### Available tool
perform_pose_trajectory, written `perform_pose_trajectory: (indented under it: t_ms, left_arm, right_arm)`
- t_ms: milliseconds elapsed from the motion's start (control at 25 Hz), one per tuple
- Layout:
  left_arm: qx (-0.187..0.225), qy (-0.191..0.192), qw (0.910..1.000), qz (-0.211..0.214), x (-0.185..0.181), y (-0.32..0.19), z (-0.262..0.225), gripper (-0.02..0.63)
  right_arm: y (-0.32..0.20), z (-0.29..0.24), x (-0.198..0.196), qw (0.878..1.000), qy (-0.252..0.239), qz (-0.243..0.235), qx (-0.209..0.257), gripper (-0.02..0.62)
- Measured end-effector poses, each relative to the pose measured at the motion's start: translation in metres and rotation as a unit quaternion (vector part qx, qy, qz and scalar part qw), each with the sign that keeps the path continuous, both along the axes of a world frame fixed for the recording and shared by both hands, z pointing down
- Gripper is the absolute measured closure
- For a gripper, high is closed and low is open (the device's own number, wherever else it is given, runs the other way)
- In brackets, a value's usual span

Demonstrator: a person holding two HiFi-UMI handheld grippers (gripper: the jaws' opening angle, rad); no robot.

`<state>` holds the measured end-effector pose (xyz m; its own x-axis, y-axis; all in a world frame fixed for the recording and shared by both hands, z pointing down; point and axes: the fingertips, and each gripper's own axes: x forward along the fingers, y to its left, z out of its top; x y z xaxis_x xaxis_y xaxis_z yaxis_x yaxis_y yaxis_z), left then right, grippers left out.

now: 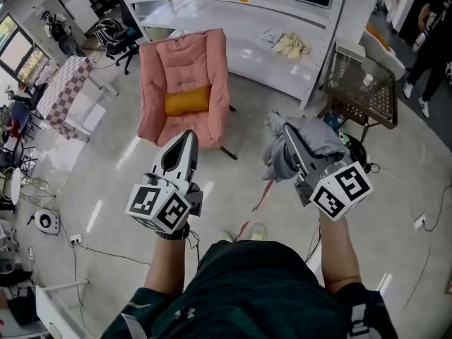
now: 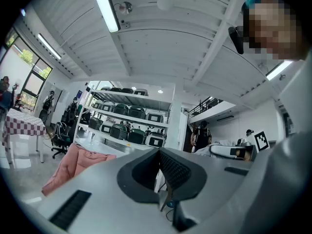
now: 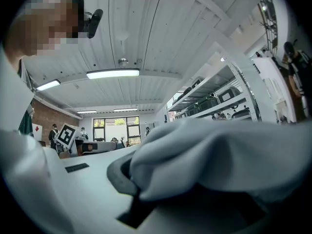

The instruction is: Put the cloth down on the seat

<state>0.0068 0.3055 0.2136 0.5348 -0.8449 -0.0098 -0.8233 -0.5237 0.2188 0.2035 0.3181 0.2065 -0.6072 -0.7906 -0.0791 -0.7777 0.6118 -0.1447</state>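
Note:
A pink padded armchair (image 1: 183, 62) with an orange cushion (image 1: 188, 99) on its seat stands on the floor ahead of me; it also shows low on the left as the armchair (image 2: 78, 165) in the left gripper view. My right gripper (image 1: 289, 138) is shut on a bunched grey cloth (image 1: 311, 143), held in the air to the right of the chair and short of it. In the right gripper view the cloth (image 3: 219, 155) drapes over the jaws and hides them. My left gripper (image 1: 186, 138) points toward the chair's front edge, jaws together and empty, as the left gripper (image 2: 160, 156) view confirms.
White shelving (image 1: 282, 9) runs behind the chair, with a yellowish rag (image 1: 291, 45) on it. A wire rack (image 1: 361, 83) stands at the right, a checked table (image 1: 62, 87) at the left. A person (image 1: 432, 41) stands far right. Cables (image 1: 92, 249) lie on the floor.

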Motion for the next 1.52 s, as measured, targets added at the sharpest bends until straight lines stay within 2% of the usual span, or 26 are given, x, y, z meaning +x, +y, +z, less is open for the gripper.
perform_pose_trajectory:
  t_ms: [280, 680, 1000, 1520]
  left_arm:
    - [-0.015, -0.005, 0.9999, 0.006, 0.022, -0.005, 0.016, 0.600]
    - [-0.020, -0.007, 0.9998, 0.003, 0.015, -0.057, 0.033, 0.600]
    - [-0.025, 0.001, 0.9997, 0.004, -0.017, -0.146, 0.051, 0.600]
    - [-0.036, 0.009, 0.9992, 0.015, -0.099, -0.294, 0.084, 0.600]
  right_arm:
    - [-0.008, 0.019, 0.019, 1.000, 0.004, 0.006, -0.016, 0.577]
    - [-0.059, 0.036, 0.012, 0.999, 0.012, 0.012, -0.032, 0.577]
    - [-0.145, 0.054, -0.024, 0.998, 0.029, 0.013, -0.049, 0.577]
    - [-0.294, 0.086, -0.112, 0.994, 0.066, 0.029, -0.080, 0.577]
